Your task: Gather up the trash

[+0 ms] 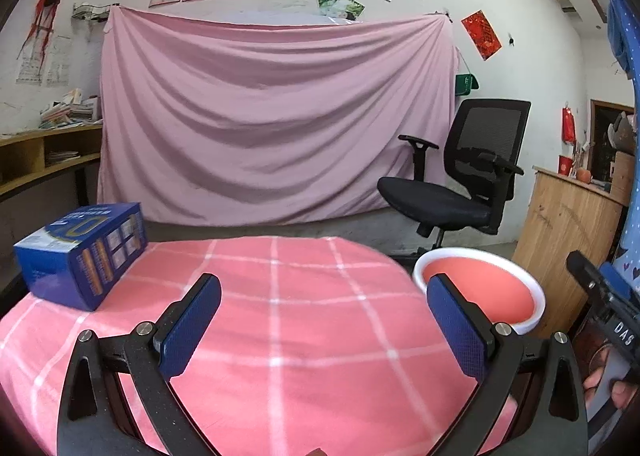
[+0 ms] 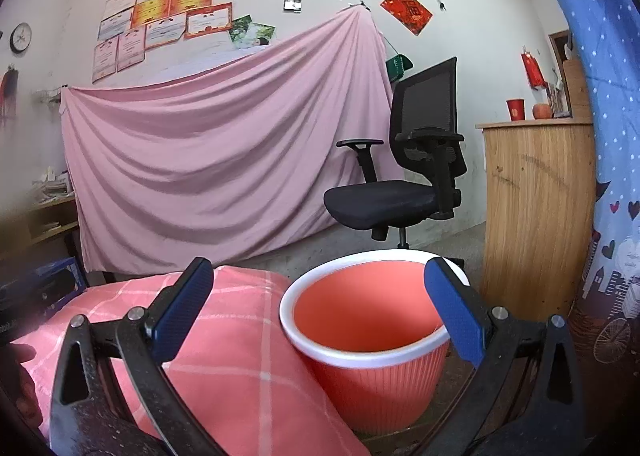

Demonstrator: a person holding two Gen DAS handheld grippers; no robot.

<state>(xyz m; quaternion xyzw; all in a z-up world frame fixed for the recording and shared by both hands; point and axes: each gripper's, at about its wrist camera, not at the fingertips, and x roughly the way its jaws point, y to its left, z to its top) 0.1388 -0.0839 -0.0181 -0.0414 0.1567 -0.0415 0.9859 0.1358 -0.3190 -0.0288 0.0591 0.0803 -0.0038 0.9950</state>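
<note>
Waiting trash: a blue printed cardboard box [image 1: 82, 254] lies on its side at the far left of the pink-and-white checked cloth [image 1: 280, 316] that covers the tabletop; it seems the only item there to collect.
Handling: probably light and fairly stiff if empty, with smooth printed faces that could slip; its weight cannot be told.
Where to hold: across the two long side faces near the middle looks safest, judged against the span of the pads; a hard squeeze could dent the card.
Bin: a salmon-pink ribbed plastic bin with a white rim [image 2: 372, 330] stands just beside the right edge of the tabletop, mouth upward and, as far as shows, with nothing inside.
Left gripper [image 1: 324, 320]: spread wide, holding nothing, above the cloth, with the box off to its left.
Right gripper [image 2: 318, 308]: spread wide, holding nothing, hanging above the near rim of the bin.
Surroundings: a black mesh office chair [image 2: 404, 176] and a wooden cabinet [image 2: 536, 208] stand behind the bin, a pink sheet [image 1: 272, 116] hangs on the wall.
Obstacles: nothing lies between box and bin; the cloth could snag a low pad.
</note>
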